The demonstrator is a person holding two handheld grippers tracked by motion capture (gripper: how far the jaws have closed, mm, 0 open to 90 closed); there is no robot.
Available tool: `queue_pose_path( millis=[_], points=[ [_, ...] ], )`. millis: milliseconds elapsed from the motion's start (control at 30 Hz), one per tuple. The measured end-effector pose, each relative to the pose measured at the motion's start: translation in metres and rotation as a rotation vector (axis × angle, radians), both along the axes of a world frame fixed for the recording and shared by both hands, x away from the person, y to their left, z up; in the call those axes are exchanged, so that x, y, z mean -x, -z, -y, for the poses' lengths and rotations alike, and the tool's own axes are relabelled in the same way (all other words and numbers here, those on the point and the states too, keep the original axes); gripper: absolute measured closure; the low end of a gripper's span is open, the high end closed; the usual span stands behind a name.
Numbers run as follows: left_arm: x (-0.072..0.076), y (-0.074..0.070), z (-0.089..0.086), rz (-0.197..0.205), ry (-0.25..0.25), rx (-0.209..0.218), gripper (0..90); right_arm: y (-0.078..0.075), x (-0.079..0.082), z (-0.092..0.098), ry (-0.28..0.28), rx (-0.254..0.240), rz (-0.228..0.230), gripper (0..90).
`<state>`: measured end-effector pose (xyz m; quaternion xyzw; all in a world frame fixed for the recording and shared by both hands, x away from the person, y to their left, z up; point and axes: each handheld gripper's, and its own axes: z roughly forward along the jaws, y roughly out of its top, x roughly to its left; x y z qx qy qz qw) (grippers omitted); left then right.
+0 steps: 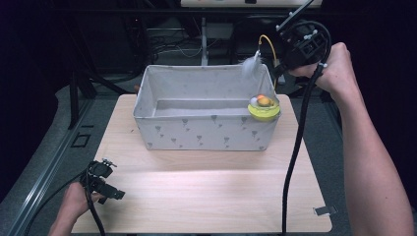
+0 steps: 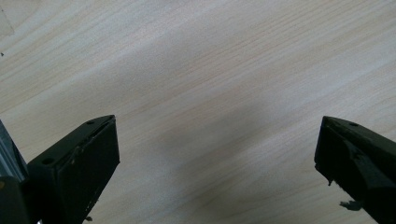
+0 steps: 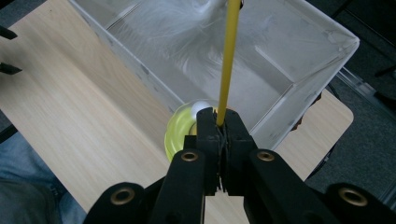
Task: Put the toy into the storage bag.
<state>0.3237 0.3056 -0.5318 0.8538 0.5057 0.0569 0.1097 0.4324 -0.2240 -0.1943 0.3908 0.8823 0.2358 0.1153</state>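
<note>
A yellow dish-shaped toy base (image 1: 264, 111) with a white and an orange ball on it perches at the right front corner of a pale fabric box (image 1: 206, 132). My right gripper (image 1: 279, 65) hangs behind that corner, shut on a thin yellow rod (image 1: 269, 43) that arcs up and ends in a white feather (image 1: 251, 65) over the box. In the right gripper view the jaws (image 3: 219, 119) pinch the rod (image 3: 231, 51), the base (image 3: 180, 133) sits under them and the feather (image 3: 173, 28) is blurred. My left gripper (image 1: 115, 193) rests open by the table's front left, nothing between its jaws (image 2: 217, 154).
The box stands at the back of the light wooden table (image 1: 196, 187). A small metal clip (image 1: 325, 210) lies near the front right corner. Dark frames and cables stand behind the table. The right gripper's black cable (image 1: 295, 147) hangs down across the table's right side.
</note>
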Motion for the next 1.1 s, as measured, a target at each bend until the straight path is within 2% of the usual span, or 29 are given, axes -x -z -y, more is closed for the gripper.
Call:
queue_pose_path(
  millis=[267, 567, 833, 1100],
  points=[
    [0.0, 0.001, 0.001, -0.004, 0.007, -0.001, 0.2, 0.0, -0.013, -0.002, 0.036, 0.009, 0.027, 88.2],
    [-0.001, 0.001, 0.001, -0.005, 0.009, -0.001, 0.2, 0.007, -0.027, 0.0, 0.075, -0.011, 0.042, 88.3],
    [-0.001, 0.001, 0.001, -0.008, 0.012, -0.003, 0.1, 0.015, -0.04, -0.002, 0.106, -0.027, 0.062, 88.3],
    [0.0, 0.002, 0.002, -0.008, 0.012, 0.0, 0.2, 0.029, -0.051, -0.01, 0.113, -0.007, 0.056, 88.3]
  ],
)
